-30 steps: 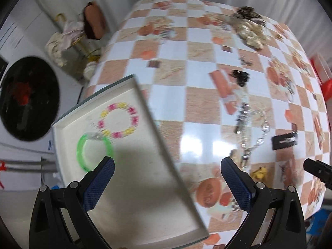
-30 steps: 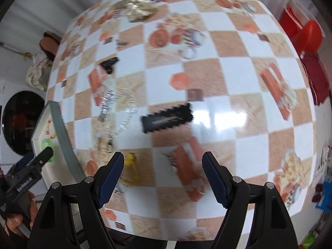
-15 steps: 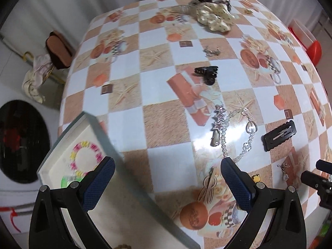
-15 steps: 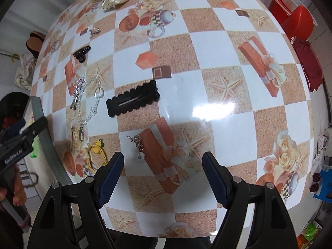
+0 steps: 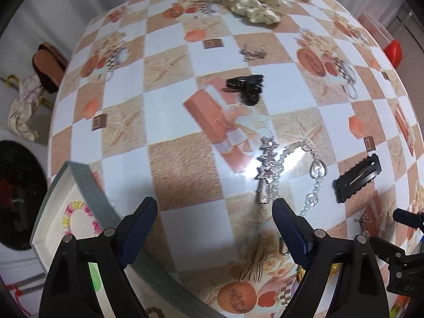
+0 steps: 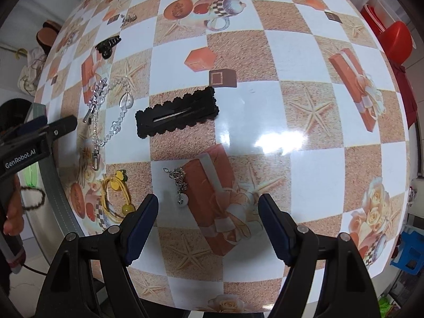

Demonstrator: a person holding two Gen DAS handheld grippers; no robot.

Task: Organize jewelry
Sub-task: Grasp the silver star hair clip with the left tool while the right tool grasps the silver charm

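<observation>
Pointing down at the checkered table (image 5: 180,175), my left gripper (image 5: 214,220) hovers beside the tray; its jaws are closing with nothing between them. The white tray (image 5: 87,185) at lower left holds a pink-and-yellow bead bracelet (image 5: 76,217) and a green bangle (image 5: 95,278). A silver star clip (image 5: 267,167) and a silver chain (image 5: 315,175) lie just past the right finger. My right gripper (image 6: 208,209) stands open over a small silver pendant (image 6: 180,185), which lies near its left finger. Beyond it lies a black scalloped clip (image 6: 177,116); a yellow cord bracelet (image 6: 116,198) is to the left.
A black claw clip (image 5: 246,87), small silver earrings (image 5: 251,53) and a cream scrunchie (image 5: 257,8) lie farther back. The table edge curves close below the right gripper. A red stool (image 6: 394,42) stands off the right side. A dark bead bracelet (image 6: 31,198) lies in the tray.
The left gripper has swung from over the tray to the table beside it, and its jaws have narrowed a little. The right gripper has sunk toward the small pendant.
</observation>
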